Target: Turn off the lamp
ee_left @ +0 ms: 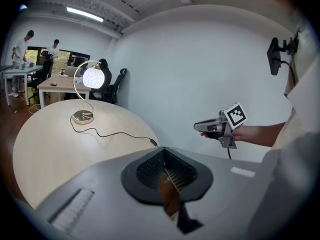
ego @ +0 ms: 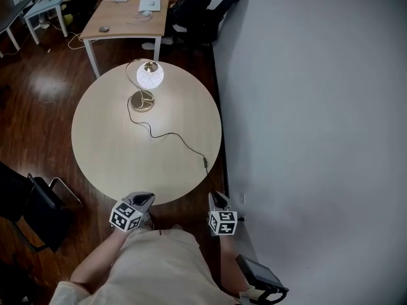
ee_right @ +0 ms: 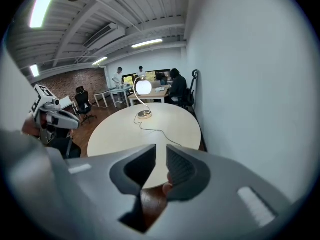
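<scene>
A lit lamp (ego: 150,75) with a white globe and a brass base (ego: 142,100) stands at the far side of the round table (ego: 105,161). Its black cord runs across the top to an inline switch (ego: 205,162) near the right rim. Both grippers hang at the near edge, well short of the lamp. My left gripper (ego: 145,198) is shut and empty, with its jaws meeting (ee_left: 163,150). My right gripper (ego: 216,198) stands open by a narrow gap (ee_right: 160,151) with nothing in it. The lamp (ee_left: 93,77) shows far off in the left gripper view, and the lamp (ee_right: 143,87) likewise in the right gripper view.
A white wall (ego: 318,119) runs close along the table's right side. A black chair (ego: 38,211) stands at the near left. Beyond the table there is a wooden desk (ego: 127,18) with office chairs, and people stand farther back (ee_left: 22,46).
</scene>
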A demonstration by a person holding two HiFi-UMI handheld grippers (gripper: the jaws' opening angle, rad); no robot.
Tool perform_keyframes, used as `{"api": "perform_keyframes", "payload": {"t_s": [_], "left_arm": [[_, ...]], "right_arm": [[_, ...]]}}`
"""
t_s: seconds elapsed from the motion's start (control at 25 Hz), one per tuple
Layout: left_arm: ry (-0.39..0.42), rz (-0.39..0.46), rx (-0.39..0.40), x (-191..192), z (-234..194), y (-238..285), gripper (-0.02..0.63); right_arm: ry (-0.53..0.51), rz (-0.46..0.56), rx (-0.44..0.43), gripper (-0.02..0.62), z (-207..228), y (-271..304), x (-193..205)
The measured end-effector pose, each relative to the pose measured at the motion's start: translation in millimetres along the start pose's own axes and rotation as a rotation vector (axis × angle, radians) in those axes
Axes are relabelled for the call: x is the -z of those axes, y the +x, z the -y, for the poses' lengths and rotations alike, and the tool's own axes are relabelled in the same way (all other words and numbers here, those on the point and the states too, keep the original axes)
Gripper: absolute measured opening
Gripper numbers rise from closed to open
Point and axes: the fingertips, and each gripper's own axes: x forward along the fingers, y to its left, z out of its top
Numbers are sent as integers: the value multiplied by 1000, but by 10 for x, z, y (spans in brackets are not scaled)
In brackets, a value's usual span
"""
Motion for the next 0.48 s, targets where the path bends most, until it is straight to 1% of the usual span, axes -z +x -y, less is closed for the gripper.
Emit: {"api": "perform_keyframes", "payload": {"t_s": [0.32,0.48], "left_arm": [[-10,1,54,-10,-250,39,5],[-11,-3,36,-28,-341,17,5]], "right_arm": [[-37,-41,65,67,-132,202,-72],[-36,-62,73,71,-136,238,-69]]}}
